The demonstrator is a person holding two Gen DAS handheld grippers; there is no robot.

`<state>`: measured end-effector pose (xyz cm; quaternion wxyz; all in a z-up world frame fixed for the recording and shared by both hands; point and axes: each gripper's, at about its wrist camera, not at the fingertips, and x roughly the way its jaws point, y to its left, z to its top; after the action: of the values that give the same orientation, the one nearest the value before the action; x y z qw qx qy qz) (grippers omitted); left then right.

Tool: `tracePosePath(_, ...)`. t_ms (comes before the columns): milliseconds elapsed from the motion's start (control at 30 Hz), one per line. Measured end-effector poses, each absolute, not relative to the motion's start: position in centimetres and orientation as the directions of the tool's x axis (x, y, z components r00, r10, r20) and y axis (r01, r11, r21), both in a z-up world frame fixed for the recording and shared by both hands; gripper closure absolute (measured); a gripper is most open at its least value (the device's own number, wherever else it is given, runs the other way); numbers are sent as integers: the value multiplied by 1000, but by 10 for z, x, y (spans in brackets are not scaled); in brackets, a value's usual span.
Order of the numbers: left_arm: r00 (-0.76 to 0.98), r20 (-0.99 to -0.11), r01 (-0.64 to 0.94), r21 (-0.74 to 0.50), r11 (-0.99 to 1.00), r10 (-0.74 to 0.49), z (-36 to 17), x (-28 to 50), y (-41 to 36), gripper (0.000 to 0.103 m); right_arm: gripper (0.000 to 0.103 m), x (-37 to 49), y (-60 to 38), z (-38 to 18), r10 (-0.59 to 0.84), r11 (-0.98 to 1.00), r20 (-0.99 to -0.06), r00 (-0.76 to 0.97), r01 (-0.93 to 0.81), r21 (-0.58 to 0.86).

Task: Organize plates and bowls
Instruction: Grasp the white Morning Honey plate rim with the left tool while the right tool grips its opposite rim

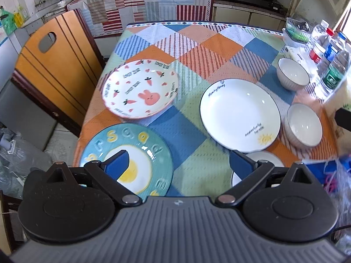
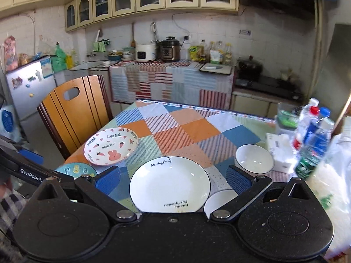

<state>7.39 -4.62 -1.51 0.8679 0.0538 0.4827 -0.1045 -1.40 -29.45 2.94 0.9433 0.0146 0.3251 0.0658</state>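
Observation:
On the checked tablecloth lie a pink bunny plate (image 1: 140, 88) (image 2: 111, 146), a teal lettered plate (image 1: 140, 151) (image 2: 75, 171) and a white plate (image 1: 240, 114) (image 2: 170, 184). Two white bowls stand to the right: a far bowl (image 1: 292, 73) (image 2: 254, 159) and a nearer bowl (image 1: 303, 127) (image 2: 219, 200). A third white dish (image 1: 263, 159) peeks from behind my left gripper's right finger. My left gripper (image 1: 178, 166) hovers open above the table's near edge, its left finger over the teal plate. My right gripper (image 2: 173, 178) is open, held above the white plate, with nothing between its fingers.
Several water bottles (image 1: 329, 50) (image 2: 311, 135), a tissue box (image 2: 280, 151) and a white basket (image 1: 295, 32) crowd the table's right side. A wooden chair (image 1: 54, 65) (image 2: 74, 111) stands at the left. A plastic bag (image 2: 335, 175) lies at the right edge.

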Motion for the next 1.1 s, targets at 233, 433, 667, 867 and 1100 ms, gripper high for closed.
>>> tracePosePath(233, 505, -834, 296, -76, 952, -224, -41, 106, -73, 4, 11, 44, -342, -12, 287, 950, -685, 669, -110, 291)
tracePosePath(433, 470, -841, 307, -131, 943, -269, -78, 138, -91, 4, 25, 90, -357, -58, 305, 952, -750, 587, -161, 260)
tracePosePath(667, 403, -885, 293, -116, 949, -233, -128, 171, -102, 8, 45, 139, -377, -112, 367, 930, -767, 526, -193, 313)
tracePosePath(867, 358, -908, 274, -120, 954, -217, -147, 181, -103, 12, 48, 160, -379, -142, 345, 938, -819, 459, -192, 288)
tracePosePath(1100, 308, -913, 279, -183, 943, -269, -162, 182, -104, 55, 86, 170, -383, -157, 390, 921, -822, 415, -201, 335)
